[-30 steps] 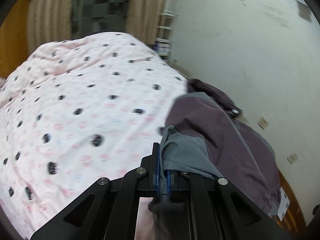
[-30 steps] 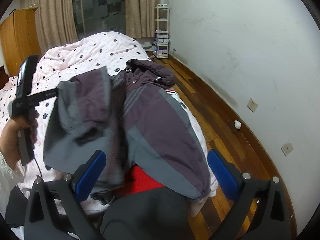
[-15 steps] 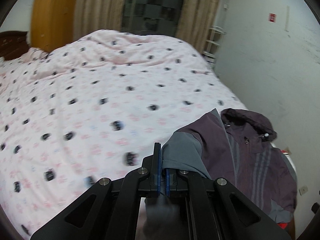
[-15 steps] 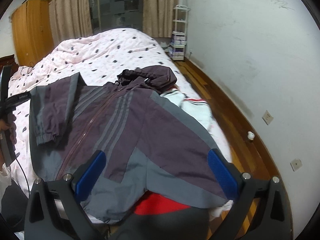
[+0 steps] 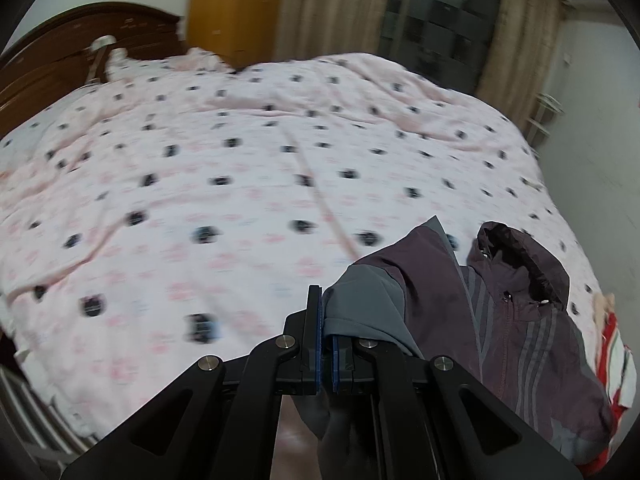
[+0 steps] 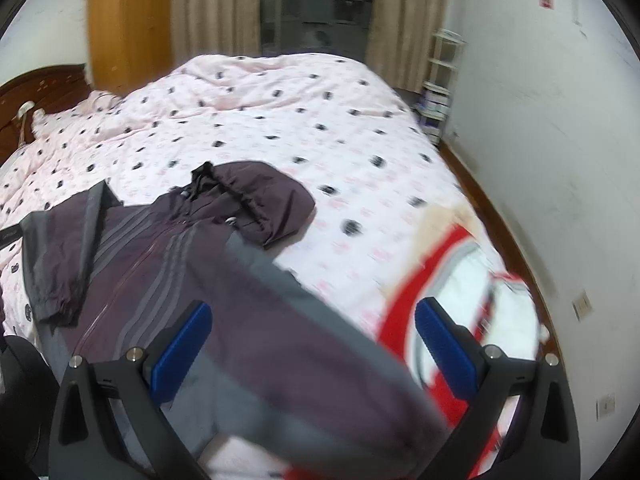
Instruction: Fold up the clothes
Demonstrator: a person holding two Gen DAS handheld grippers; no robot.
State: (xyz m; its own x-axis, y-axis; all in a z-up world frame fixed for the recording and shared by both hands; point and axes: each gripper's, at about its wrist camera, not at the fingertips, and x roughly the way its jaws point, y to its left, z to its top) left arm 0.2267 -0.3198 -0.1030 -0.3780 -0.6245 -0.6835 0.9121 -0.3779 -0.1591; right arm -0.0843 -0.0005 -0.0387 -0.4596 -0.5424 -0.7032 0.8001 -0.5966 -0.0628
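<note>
A purple and grey hooded jacket (image 6: 168, 256) lies spread on the bed, hood (image 6: 260, 204) toward the far side. In the left wrist view the jacket (image 5: 520, 320) lies at the lower right. My left gripper (image 5: 326, 344) is shut on the jacket's grey sleeve cuff (image 5: 360, 304), held just above the quilt. My right gripper (image 6: 312, 344) is open and empty, with its blue pads (image 6: 182, 348) wide apart over the jacket's right sleeve (image 6: 320, 344), which looks blurred.
The bed has a pink dotted quilt (image 5: 240, 184). A red and white garment (image 6: 452, 292) lies at the bed's right edge, also in the left wrist view (image 5: 616, 360). A wooden headboard (image 5: 72, 52), wardrobe (image 6: 128, 24), curtains, a white shelf (image 6: 440, 80) and the wall surround the bed.
The left gripper has pulled the sleeve out to the left, and the jacket now lies spread flat. The right gripper's view has swung over the right sleeve, uncovering the red and white garment.
</note>
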